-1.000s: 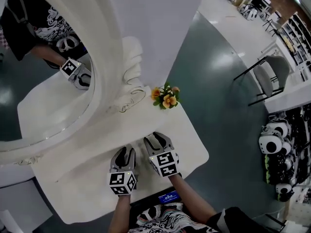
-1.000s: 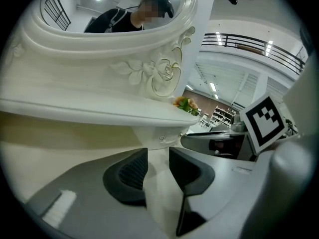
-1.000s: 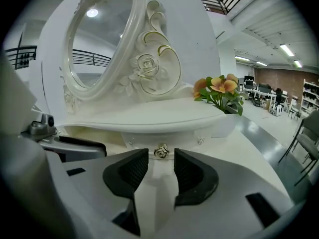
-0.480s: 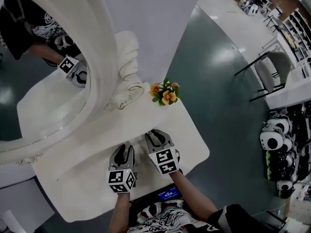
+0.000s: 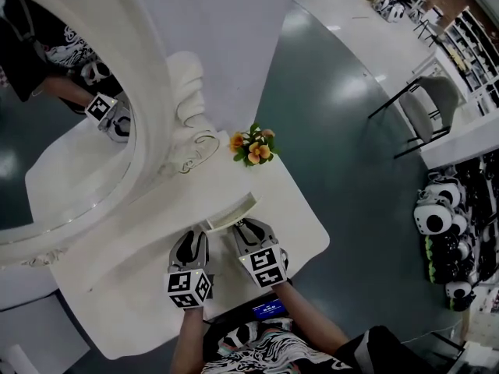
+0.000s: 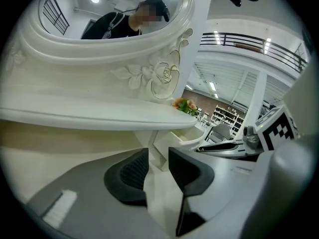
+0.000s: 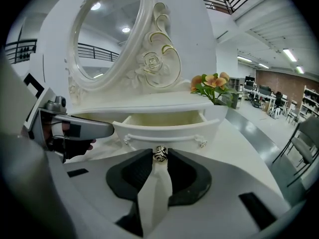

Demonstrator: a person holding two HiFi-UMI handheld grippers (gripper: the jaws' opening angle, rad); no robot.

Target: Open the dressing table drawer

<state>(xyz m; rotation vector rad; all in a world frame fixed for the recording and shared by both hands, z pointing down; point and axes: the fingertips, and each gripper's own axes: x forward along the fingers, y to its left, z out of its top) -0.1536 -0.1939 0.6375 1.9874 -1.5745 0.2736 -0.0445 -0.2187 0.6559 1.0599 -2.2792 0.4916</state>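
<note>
The white dressing table point(image 5: 296, 209) has a small drawer point(image 5: 232, 213) under its top, pulled partly out, its pale inside point(image 7: 162, 118) showing. My right gripper point(image 5: 246, 227) is shut on the drawer's round metal knob point(image 7: 160, 154), which sits pinched between the two dark pads point(image 7: 184, 171). My left gripper point(image 5: 192, 245) hovers just left of it over the table top, jaws open with nothing between them point(image 6: 158, 166). In the left gripper view the drawer's side point(image 6: 185, 138) and the right gripper point(image 6: 234, 146) show at the right.
A large oval mirror point(image 5: 54, 131) in a carved white frame stands at the back of the table. A small bunch of orange flowers point(image 5: 251, 146) sits at its right corner. A chair point(image 5: 425, 115) and white desks stand across the grey floor to the right.
The drawer, closed in the earlier frames, now sticks out from under the table top. My right gripper has drawn back toward me. The left gripper has hardly moved.
</note>
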